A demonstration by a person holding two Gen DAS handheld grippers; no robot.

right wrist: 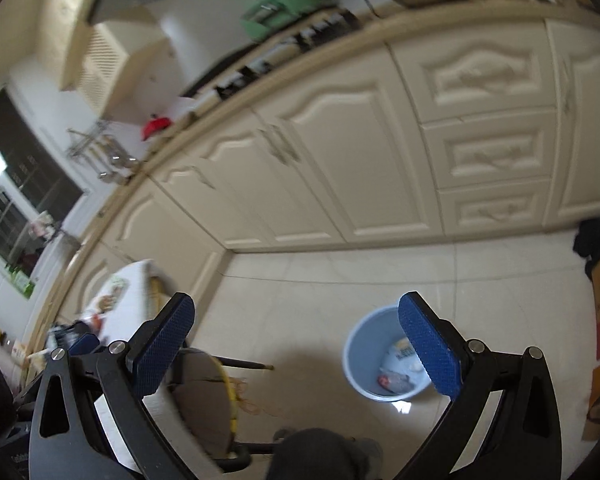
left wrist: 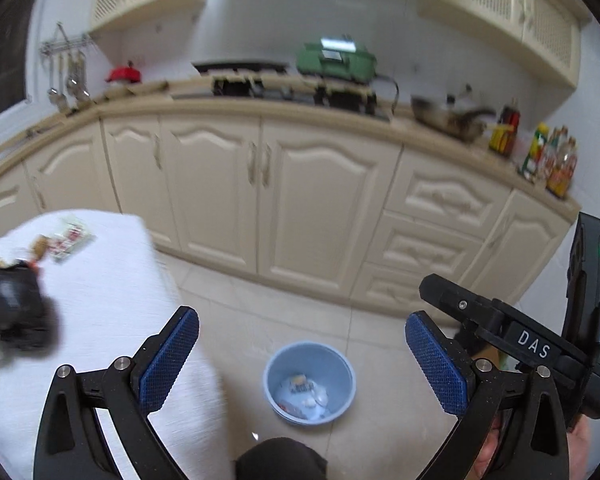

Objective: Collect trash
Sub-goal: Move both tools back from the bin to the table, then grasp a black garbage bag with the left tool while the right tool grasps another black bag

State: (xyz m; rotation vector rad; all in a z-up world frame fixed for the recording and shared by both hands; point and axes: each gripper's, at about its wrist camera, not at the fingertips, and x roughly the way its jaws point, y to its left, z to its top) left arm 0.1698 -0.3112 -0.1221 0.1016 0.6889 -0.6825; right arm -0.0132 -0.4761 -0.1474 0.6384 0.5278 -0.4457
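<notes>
Cream tiled floor (left wrist: 228, 320) carries a round pale-blue plastic bin (left wrist: 309, 383) holding wrappers, between the wide-spread, empty fingers of the left gripper (left wrist: 302, 344) and right gripper (right wrist: 296, 340).

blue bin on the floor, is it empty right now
No, the blue bin already holds several pieces of trash, among them a white wrapper with blue print lying at its bottom.
</notes>
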